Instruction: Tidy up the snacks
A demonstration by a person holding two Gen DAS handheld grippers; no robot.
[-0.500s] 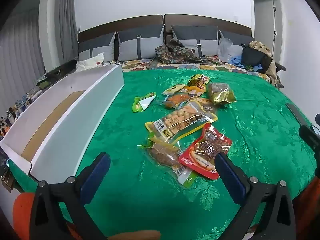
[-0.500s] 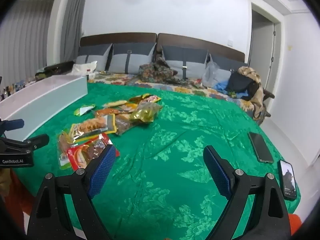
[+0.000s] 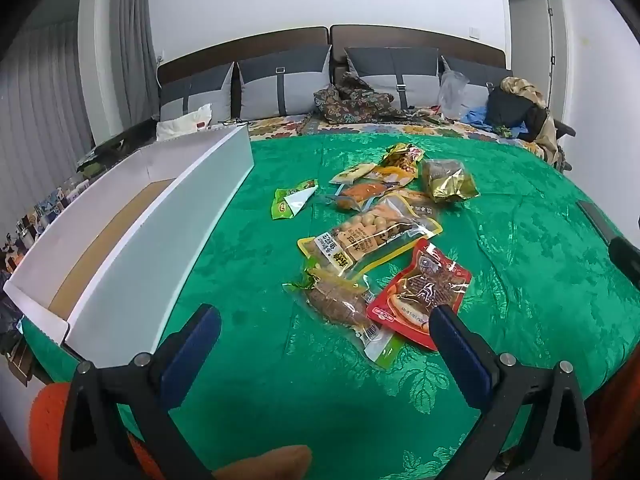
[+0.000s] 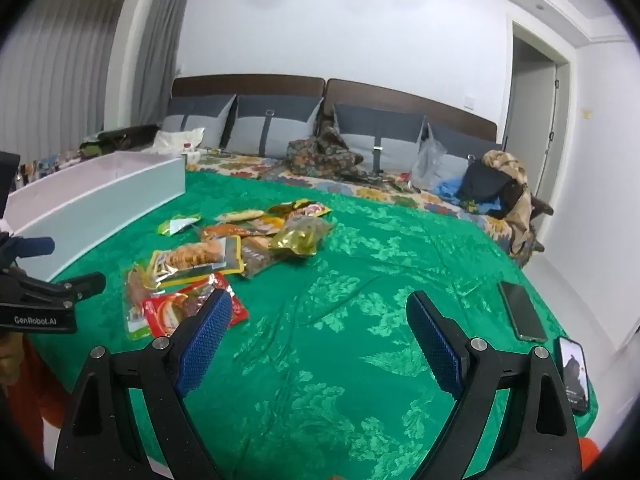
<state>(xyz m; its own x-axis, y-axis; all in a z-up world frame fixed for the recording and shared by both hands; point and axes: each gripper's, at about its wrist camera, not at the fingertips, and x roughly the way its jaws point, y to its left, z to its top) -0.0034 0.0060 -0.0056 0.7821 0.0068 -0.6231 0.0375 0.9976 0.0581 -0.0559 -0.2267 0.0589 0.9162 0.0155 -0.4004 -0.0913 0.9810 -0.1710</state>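
Observation:
Several snack packets lie in a loose heap on the green bedspread (image 3: 248, 240). Nearest in the left wrist view are a red packet (image 3: 420, 292) and a clear packet of brown snack (image 3: 340, 304); behind them a yellow-edged packet (image 3: 368, 240), a gold foil bag (image 3: 448, 186) and a small green packet (image 3: 290, 202). My left gripper (image 3: 324, 336) hangs open just short of the red and clear packets, holding nothing. My right gripper (image 4: 318, 328) stands open over bare bedspread, right of the red packet (image 4: 180, 308). The left gripper (image 4: 48, 280) shows at that view's left edge.
A long white box (image 3: 132, 240) with a brown floor lies open along the left of the bedspread. Two phones (image 4: 522, 310) (image 4: 574, 372) rest near the right edge. Pillows, a patterned cloth (image 3: 356, 100) and piled clothes (image 3: 516, 108) sit by the headboard.
The left wrist view has shifted slightly toward the snack heap. The right gripper has barely moved. Both pairs of jaws stay wide apart.

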